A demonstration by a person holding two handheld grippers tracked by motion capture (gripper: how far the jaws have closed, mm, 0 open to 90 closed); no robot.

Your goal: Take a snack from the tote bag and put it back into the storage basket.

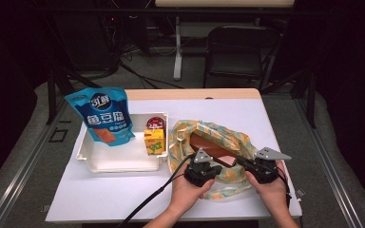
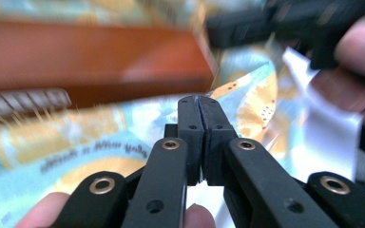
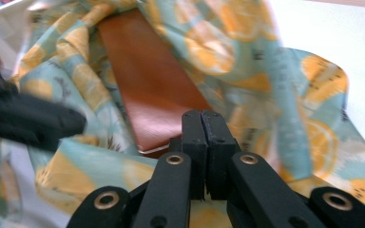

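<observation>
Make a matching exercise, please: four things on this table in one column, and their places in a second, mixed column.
Things:
1. blue snack bag
2. yellow drink carton
3. brown flat box
4. white tray

Places:
A. inside the patterned bag
B. left of the patterned bag
C. standing at the tray's right side
D. leaning at the tray's left end

Pairs: 1-D, 2-C, 3-A, 4-B

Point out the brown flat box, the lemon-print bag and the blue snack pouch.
Brown flat box (image 3: 147,80), right gripper view, top face.
Lemon-print bag (image 1: 233,137), high view, right side.
Blue snack pouch (image 1: 105,116), high view, front.
</observation>
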